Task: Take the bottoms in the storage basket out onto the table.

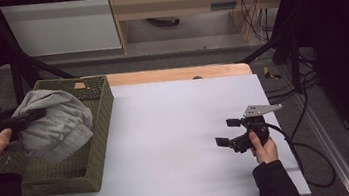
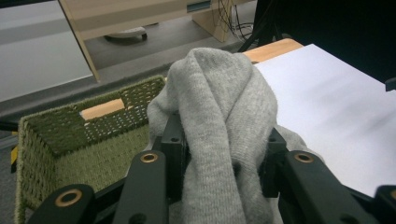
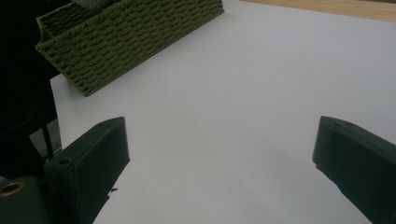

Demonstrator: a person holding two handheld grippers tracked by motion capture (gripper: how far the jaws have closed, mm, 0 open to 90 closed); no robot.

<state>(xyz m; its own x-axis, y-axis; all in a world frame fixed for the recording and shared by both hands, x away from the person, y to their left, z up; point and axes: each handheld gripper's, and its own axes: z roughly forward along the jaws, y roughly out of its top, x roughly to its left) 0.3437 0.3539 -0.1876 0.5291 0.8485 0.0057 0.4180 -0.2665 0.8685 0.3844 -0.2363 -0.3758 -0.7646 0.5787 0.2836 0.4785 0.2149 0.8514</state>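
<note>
At the far left of the high view, the left gripper [image 1: 26, 118] is clamping a bunched grey sweater [image 1: 55, 124] and holding it over the open top of the green woven basket [image 1: 99, 147], which is sitting at the left edge of the table [image 1: 181, 127]. In the left gripper view the sweater [image 2: 219, 121] is bulging up between the two black jaws, which are pressing into the knit on either side, while the basket [image 2: 70, 140] is lying below and to the left. Most of the fabric is hanging inside the basket walls, though a fold toward the lower left of the high view is draping close to the rim (hard to tell whether it is resting on it). If the sweater is let go from here, that fold is likely to be catching on the rim and spilling outside, and the loose knit could be snagging on a jaw as it opens. Right of centre, the right gripper [image 1: 228, 131] is resting on the bare table with its jaws spread wide and nothing between them, well apart from the basket [image 3: 126, 37].
</note>
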